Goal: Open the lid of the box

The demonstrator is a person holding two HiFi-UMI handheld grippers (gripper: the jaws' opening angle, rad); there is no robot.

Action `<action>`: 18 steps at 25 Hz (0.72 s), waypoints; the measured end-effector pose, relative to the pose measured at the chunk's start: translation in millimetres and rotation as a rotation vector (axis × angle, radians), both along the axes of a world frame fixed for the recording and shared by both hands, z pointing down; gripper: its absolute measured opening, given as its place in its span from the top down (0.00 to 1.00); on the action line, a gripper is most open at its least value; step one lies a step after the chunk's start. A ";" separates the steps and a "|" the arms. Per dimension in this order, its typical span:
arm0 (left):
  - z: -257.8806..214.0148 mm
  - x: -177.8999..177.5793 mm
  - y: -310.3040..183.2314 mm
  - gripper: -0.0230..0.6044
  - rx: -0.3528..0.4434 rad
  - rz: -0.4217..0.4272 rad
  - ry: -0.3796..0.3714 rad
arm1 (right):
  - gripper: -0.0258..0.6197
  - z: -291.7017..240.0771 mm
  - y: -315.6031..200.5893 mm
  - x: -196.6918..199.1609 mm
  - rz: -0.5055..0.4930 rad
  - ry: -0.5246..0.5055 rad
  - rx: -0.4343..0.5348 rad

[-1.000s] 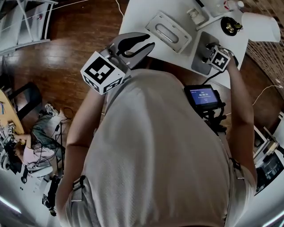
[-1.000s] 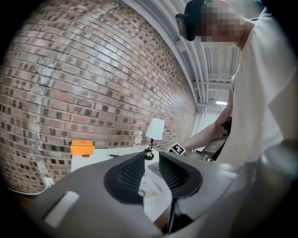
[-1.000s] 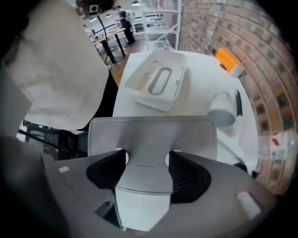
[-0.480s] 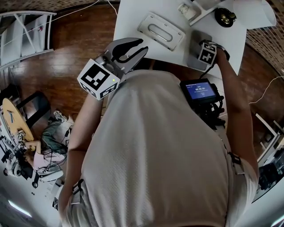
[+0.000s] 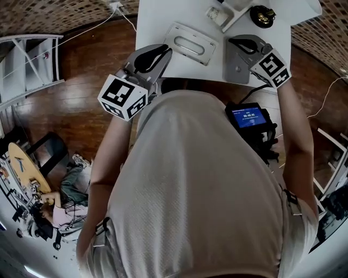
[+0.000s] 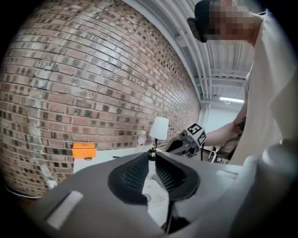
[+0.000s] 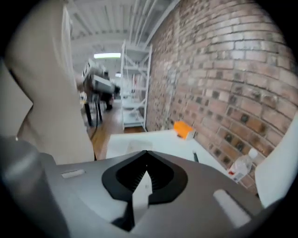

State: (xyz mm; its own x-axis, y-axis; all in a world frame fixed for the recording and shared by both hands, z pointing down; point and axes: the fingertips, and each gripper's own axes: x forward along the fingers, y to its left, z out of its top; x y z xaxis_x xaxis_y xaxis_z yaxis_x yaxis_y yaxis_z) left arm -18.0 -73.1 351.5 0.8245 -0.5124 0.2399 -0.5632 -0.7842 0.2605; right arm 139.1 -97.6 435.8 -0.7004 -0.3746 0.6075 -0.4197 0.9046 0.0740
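None of the opening shows as done: the box [image 5: 191, 42] lies flat on the white surface [image 5: 163, 16], near its front edge and between the two tools, and its lid with the long recessed handle looks fully down. Judged from that, the whole job is left: reach the lid, take hold at the handle or an edge, and lift it. At the left, the left hand-held gripper [image 5: 163, 51] is carried on a bent arm in front of the chest, over the front edge of the surface, and slants up and to the right toward the near left end of the box without touching it. Its own view looks level across the surface to the brick wall [image 6: 70, 93], not down at the lid, and its ribbed pads meet at the tips with nothing between them. At the right, past the box, the right hand-held gripper [image 5: 235, 40] sits at the end of a nearly straight arm and points leftward, near the right end of the box but apart from it. Its jaws are closing and stand together, empty. Beyond it stands a lamp [image 5: 262, 15].
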 end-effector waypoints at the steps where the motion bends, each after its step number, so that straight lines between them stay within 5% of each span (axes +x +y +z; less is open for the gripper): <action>1: 0.7 0.1 -4.8 0.90 -0.001 -0.008 0.005 | 0.96 -31.8 -0.3 -14.2 0.012 -0.106 0.019; 4: -4.3 5.5 -19.3 0.96 0.018 -0.007 0.027 | 0.96 -102.8 2.8 -43.6 0.009 -0.337 0.051; 7: -18.4 14.6 -33.9 0.96 0.063 0.019 0.047 | 0.96 -140.1 3.3 -60.0 -0.006 -0.446 0.084; 18: -25.5 26.0 -38.8 0.96 0.096 0.069 0.076 | 0.96 -142.8 12.4 -63.6 0.013 -0.497 0.086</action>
